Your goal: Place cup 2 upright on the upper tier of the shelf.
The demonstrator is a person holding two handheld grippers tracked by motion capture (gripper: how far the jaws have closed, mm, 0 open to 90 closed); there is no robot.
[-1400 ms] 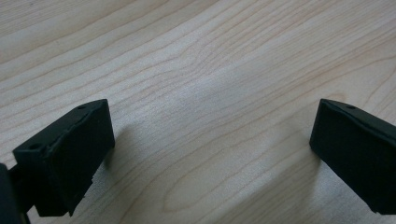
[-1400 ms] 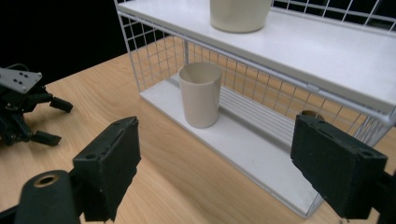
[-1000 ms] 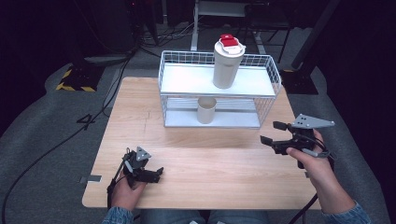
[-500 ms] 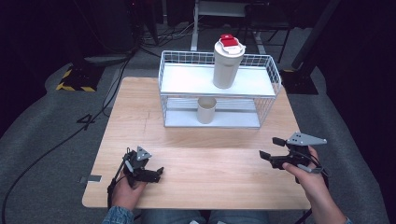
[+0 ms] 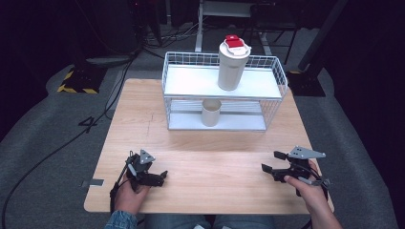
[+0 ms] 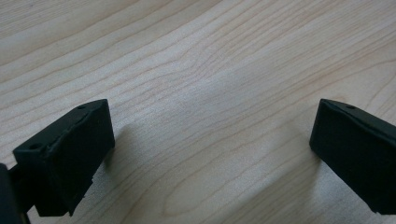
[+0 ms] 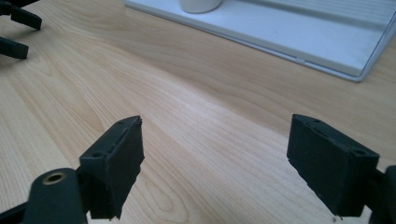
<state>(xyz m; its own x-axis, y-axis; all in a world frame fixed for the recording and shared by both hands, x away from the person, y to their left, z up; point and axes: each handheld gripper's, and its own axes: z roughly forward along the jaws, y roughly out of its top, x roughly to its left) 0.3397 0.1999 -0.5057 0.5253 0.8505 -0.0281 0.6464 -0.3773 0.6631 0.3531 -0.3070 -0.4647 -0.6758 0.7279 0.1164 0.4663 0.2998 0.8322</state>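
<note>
Two empty, open hand-held grippers, left point(image 5: 160, 175) and right point(image 5: 271, 162), rest on the wooden worktop point(image 5: 210, 148) before one wire shelf point(image 5: 274, 90) bearing two cups, amid a dark room.

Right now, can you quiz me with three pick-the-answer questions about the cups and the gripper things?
1. Where is the small cup?
A. on the lower shelf of the white rack
B. on the floor
C. in a gripper

2. What colour is the lid on the tall cup?
A. blue
B. green
C. red

3. How is the right gripper?
A. squeezing the tall cup
B. open, with nothing between its jaws
C. shut on a spoon

Answers:
1 A: the small cup stands under the top shelf, inside the rack.
2 C: the lid on top of the tall cup is bright red.
3 B: its two black jaws stand far apart over bare wooden table.
</note>
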